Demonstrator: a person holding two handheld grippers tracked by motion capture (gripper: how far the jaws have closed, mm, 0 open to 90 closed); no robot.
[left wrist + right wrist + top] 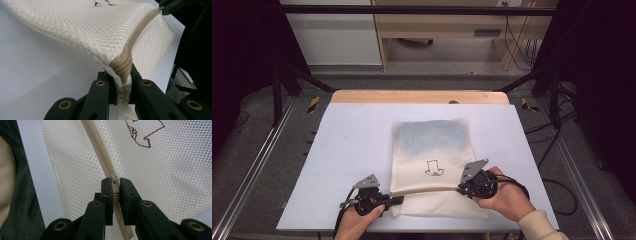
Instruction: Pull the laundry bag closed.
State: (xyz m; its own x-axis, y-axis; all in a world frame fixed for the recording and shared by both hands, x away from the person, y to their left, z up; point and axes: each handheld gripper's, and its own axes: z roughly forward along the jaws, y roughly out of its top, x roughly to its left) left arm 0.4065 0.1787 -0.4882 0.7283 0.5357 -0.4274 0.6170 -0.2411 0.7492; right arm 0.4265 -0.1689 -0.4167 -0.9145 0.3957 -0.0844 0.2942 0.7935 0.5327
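Observation:
A cream mesh zipper bag (430,150) with a small brown line drawing (433,168) lies flat on the white table (352,145). A beige zipper (424,189) runs across its near end. My left gripper (398,200) is shut on the bag's left corner (121,71), at the zipper's end. My right gripper (462,189) is at the zipper's right end, shut on the zipper pull (115,187). The zipper (98,147) stretches away from the right jaws across the mesh, and its teeth look closed along that stretch.
The table's wooden far edge (419,96) borders a dark metal frame (277,95). Cables (557,185) trail off the right side. A wooden cabinet (447,30) stands on the floor beyond the table. Bare white surface lies left of the bag.

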